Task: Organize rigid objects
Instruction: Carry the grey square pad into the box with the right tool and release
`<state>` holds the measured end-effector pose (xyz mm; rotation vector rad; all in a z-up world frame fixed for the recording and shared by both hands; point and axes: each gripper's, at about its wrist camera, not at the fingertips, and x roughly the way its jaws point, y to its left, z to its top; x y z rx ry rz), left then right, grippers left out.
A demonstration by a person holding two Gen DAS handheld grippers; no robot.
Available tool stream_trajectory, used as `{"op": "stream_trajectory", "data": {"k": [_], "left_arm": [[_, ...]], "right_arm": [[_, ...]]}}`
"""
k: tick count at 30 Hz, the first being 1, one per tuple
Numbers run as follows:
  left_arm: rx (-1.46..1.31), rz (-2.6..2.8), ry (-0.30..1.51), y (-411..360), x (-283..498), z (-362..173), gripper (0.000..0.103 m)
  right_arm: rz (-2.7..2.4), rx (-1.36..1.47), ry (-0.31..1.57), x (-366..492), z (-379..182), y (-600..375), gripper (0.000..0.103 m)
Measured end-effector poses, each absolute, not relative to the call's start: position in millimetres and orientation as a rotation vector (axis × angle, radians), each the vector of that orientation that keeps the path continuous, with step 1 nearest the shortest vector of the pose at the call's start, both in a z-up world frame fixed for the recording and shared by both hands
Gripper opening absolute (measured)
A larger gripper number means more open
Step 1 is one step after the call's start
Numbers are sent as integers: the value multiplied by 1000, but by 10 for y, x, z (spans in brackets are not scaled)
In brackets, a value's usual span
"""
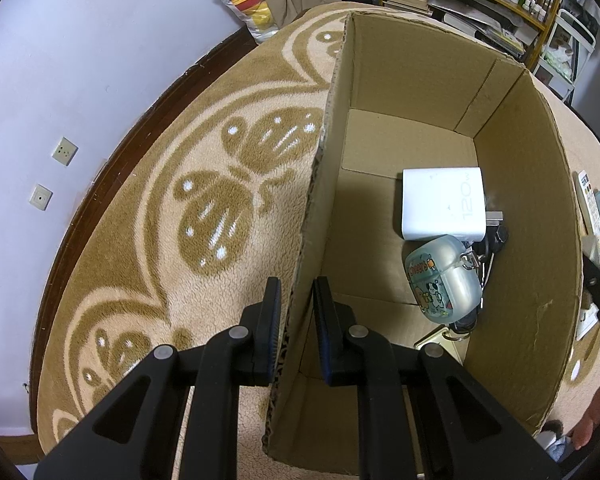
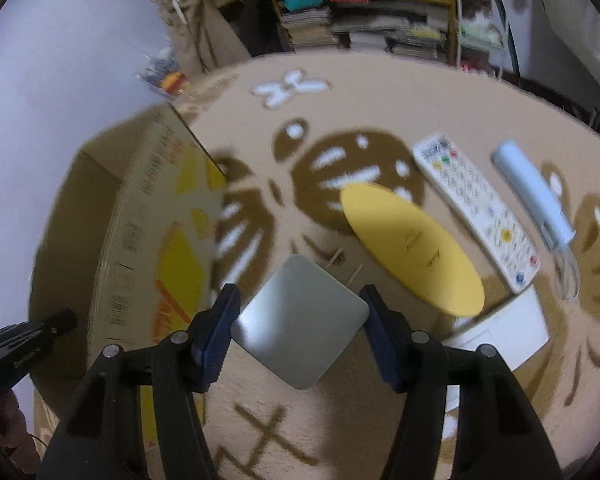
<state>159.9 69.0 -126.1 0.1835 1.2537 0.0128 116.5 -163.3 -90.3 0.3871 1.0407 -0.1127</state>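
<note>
My left gripper is shut on the left wall of an open cardboard box, one finger outside and one inside. In the box lie a white 120W charger, a pale green earbud case with cartoon stickers and some dark keys under them. My right gripper is shut on a grey square flat piece, held corner to corner above the blanket. The box stands to its left. A yellow oval case, a white remote and a pale blue whisk tool lie on the blanket.
A tan patterned blanket covers the surface. A white flat box lies by the right gripper. Shelves with books stand behind. A wall with sockets is at the left. The left gripper's arm shows at the box.
</note>
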Motion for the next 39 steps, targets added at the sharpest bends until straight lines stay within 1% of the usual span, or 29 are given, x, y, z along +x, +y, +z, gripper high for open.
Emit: {"op": "stream_trajectory", "data": {"k": [7,14,25,39], "left_arm": [[186,13,1253,689,1597,-1258,16],[174,8,1259,699,1601,-1250,16],[180,10,1260,689,1586,-1258,15],[176,11,1261,685,1589,-1263,16]], "right_arm": [[-5,336,862,1206,-448,-1389,65],[77,266,752,1196,-181,-1083,65],[157,196,720,1303,-118,-752,65],[156,171,788,1328,-373,-621,65]]}}
